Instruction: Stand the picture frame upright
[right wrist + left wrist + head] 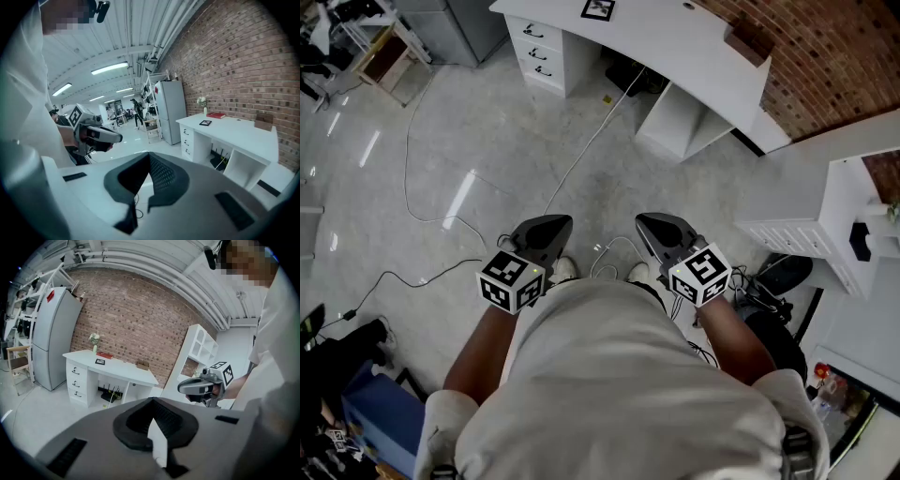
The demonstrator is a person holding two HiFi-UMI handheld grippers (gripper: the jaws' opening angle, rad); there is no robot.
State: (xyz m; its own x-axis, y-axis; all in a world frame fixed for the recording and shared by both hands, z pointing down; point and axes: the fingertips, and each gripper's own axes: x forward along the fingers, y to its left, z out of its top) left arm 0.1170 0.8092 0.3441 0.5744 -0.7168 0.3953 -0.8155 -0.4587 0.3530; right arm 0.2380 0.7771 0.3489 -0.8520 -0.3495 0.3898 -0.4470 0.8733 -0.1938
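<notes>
pale shirt (619, 375) fills the bottom of the head view, and from it both forearms reach forward at waist height. left gripper (555, 225) and right gripper (654, 225) sit side by side over the grey floor (487, 122), tilted a little downward. each has its jaws pressed together with nothing between them; in the two gripper views only floor and a loose cable (422, 202) show past the closed tips.

picture frame (598, 9), small and dark-edged, appears to lie flat on the white desk (675, 47) by the brick wall, well apart from both grippers. a cardboard box (745, 39) sits further along the same top, and a red book (215, 115) lies near the frame.

judging from this, the task is not yet begun and the step in hand is the approach. to do it well, walk up square to the desk, open one gripper before reaching, and come at the frame's edge low and level so a jaw can slip beneath it. the spare gripper could steady the far edge so that the frame does not skid toward the book.
</notes>
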